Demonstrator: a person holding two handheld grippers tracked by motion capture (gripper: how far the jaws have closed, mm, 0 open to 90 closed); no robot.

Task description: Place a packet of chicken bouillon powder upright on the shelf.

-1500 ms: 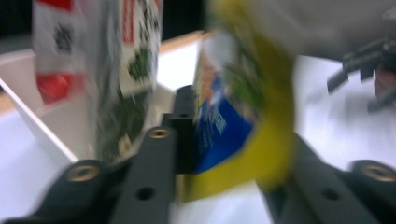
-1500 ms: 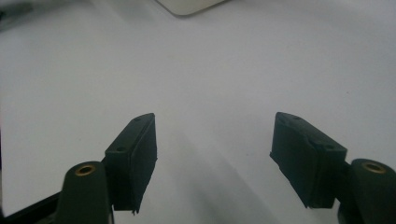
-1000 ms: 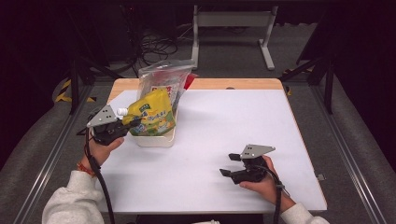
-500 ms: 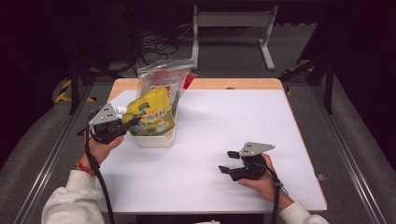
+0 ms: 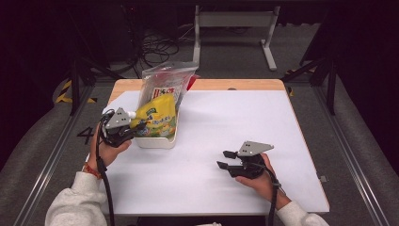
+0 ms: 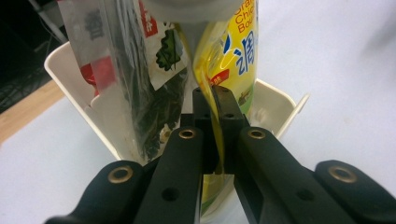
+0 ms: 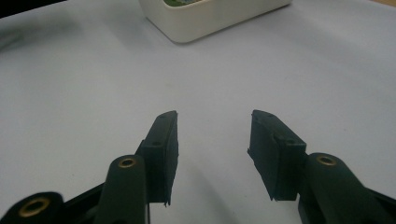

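A yellow spouted pouch (image 5: 157, 118) leans in a cream bin (image 5: 155, 140) at the table's left. My left gripper (image 5: 136, 128) is shut on the pouch's edge; in the left gripper view the jaws pinch the yellow pouch (image 6: 233, 60) over the cream bin (image 6: 84, 93). A clear bag with dark contents (image 5: 164, 84) stands in the bin behind the pouch, and the same clear bag (image 6: 140, 79) rises left of my jaws. My right gripper (image 5: 226, 160) rests open on the white table, right of centre, nothing between its jaws (image 7: 212, 154).
The white table top (image 5: 235, 122) spreads wide between bin and right gripper. A wooden edge (image 5: 226, 84) runs along the far side. The bin's corner (image 7: 205, 16) lies ahead of the right gripper. Cables and a metal stand (image 5: 235, 28) occupy the floor beyond.
My left gripper has pulled the yellow pouch lower and leftward, tilting it down into the bin. The right gripper has stayed nearly still on the table.
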